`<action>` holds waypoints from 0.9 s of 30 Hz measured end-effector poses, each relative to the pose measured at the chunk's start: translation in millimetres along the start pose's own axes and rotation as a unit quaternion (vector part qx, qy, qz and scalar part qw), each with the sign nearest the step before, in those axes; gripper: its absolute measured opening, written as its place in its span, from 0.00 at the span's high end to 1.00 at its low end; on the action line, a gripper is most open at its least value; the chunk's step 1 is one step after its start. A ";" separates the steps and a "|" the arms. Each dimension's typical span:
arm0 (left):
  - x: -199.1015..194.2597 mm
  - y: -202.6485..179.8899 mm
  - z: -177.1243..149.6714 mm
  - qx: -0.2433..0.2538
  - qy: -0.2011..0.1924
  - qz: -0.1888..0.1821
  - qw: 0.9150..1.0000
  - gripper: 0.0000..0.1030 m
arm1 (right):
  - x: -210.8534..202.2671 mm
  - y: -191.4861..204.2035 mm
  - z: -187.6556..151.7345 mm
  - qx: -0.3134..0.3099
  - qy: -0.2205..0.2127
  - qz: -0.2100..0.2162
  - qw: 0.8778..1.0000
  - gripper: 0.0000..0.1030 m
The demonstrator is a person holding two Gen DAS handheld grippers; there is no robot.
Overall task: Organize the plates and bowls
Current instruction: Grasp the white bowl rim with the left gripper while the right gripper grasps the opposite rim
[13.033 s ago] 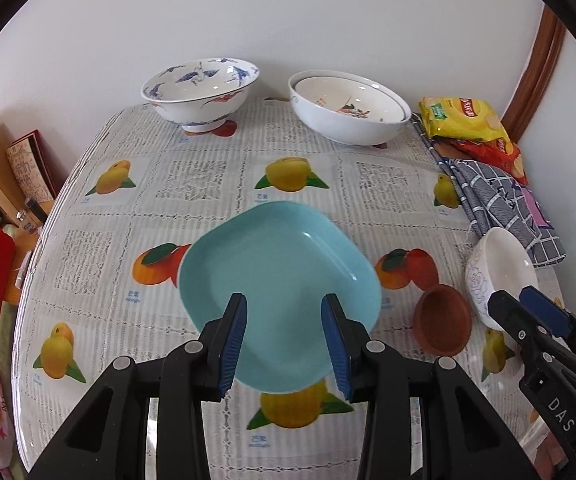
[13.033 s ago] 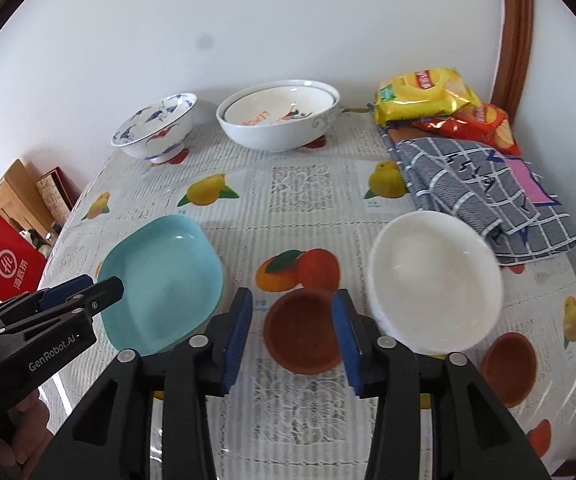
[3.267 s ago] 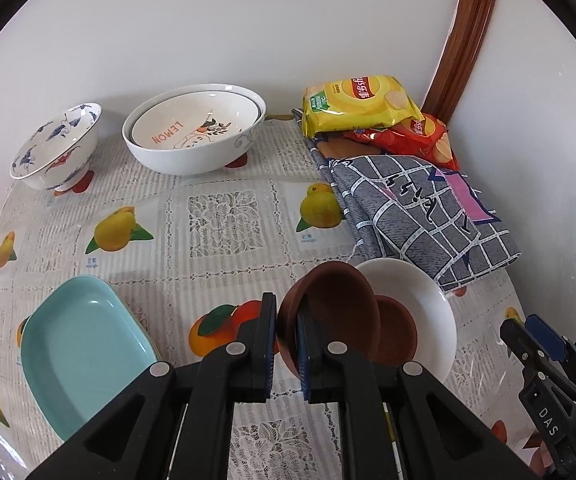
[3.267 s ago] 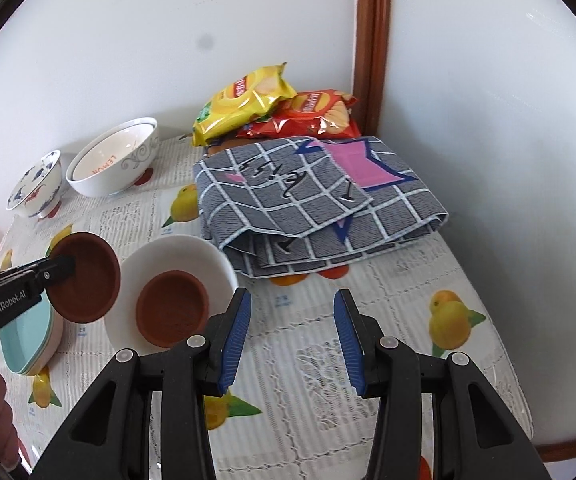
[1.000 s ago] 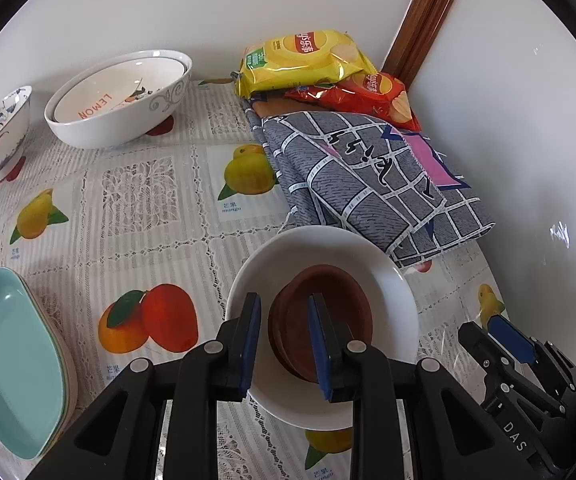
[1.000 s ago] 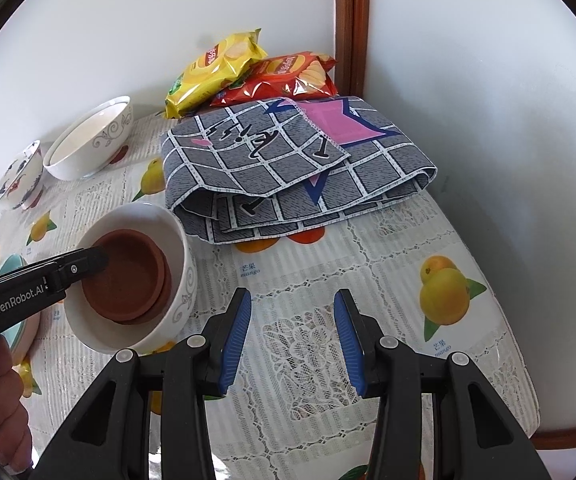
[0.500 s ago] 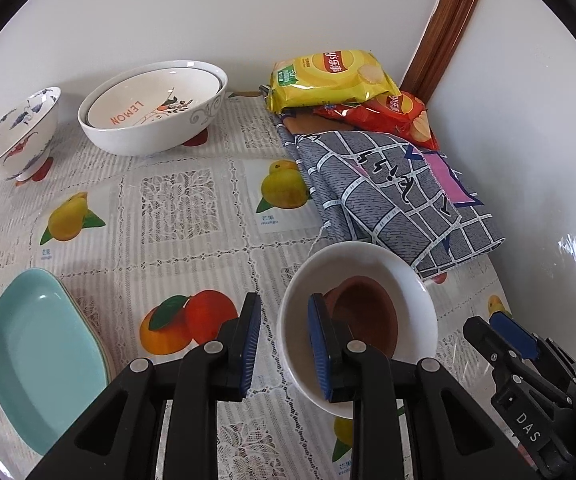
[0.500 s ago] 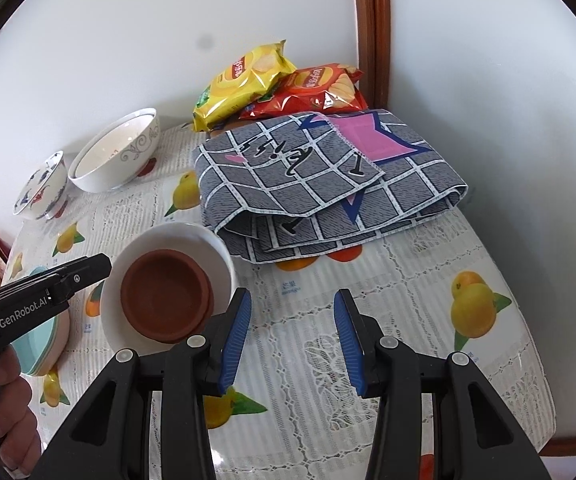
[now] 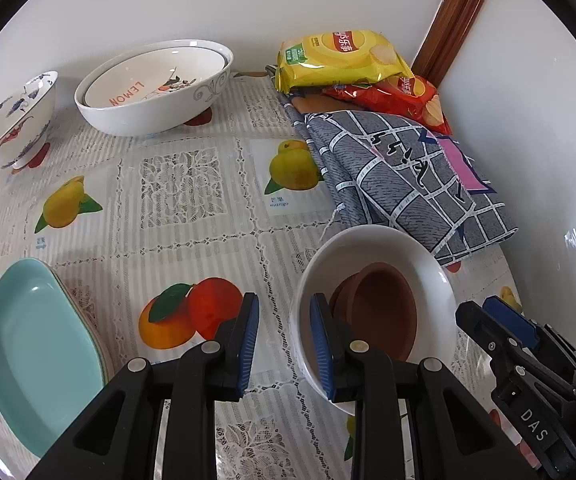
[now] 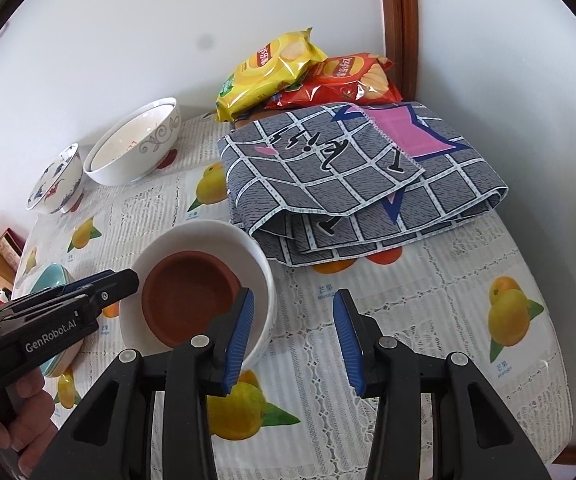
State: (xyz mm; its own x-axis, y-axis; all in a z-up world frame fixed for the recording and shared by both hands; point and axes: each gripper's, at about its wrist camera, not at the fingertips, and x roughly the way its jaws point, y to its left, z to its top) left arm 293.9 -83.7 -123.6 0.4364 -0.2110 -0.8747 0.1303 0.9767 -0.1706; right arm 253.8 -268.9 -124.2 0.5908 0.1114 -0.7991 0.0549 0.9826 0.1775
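White-walled corner with brown wooden trim; table under a fruit-printed lace-pattern plastic tablecloth [image 9: 184,184].

Landmark: round white ceramic bowl [image 9: 431,276], near the table's right side, upright on the cloth. Holds two nested reddish-brown clay saucers [image 10: 188,296], the upper one tilted against the lower.

Just behind the white bowl, touching or nearly so: folded grey checked cloth with a pink patch [image 10: 359,184]. Behind that, against the wall: yellow crisp packet [image 9: 339,60] lying partly over a red crisp packet [image 9: 403,96].

Well to the left of the white bowl, at the table edge: stack of pale turquoise rounded-square plates [image 9: 36,352].

Far back-left of the white bowl, by the wall: two nested large white bowls, the inner lettered "LEMON" [image 9: 152,88]; beside them, further left, a footed white bowl with blue and red painting [image 9: 12,120].

Left gripper [image 9: 284,340]: black frame, blue pads, narrowly parted and straddling the near-left rim of the white bowl, one pad outside the wall, one inside; not visibly pressing, nothing gripped. Held by a hand [image 10: 20,420].

Right gripper [image 10: 293,340]: parted wider, empty, over bare cloth just right of the white bowl.
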 end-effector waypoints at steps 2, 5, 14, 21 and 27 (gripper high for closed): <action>3.3 0.0 0.0 0.001 0.004 0.002 1.000 0.76 | 4.6 1.9 0.3 -0.001 0.005 0.001 1.000 0.61; 8.7 -0.1 0.0 0.002 0.010 0.009 1.000 0.76 | 12.1 4.5 -0.2 -0.004 0.016 0.002 1.000 0.65; 21.2 -2.0 0.8 0.014 0.024 0.018 0.999 0.75 | 33.4 10.0 -1.3 -0.014 0.043 -0.012 0.999 0.73; 33.9 -3.9 1.7 0.020 0.033 0.030 0.999 0.71 | 44.6 14.8 -0.6 -0.030 0.054 -0.027 0.998 0.73; 36.3 -3.2 1.4 0.024 0.034 0.027 0.999 0.70 | 51.3 15.2 0.5 -0.031 0.058 -0.038 0.997 0.71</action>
State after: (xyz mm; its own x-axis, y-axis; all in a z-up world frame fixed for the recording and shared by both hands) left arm 310.6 -94.6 -154.1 0.3830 -0.1524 -0.9111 0.1507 0.9834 -0.1012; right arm 285.3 -248.4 -162.2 0.4893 0.0502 -0.8707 0.0436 0.9957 0.0819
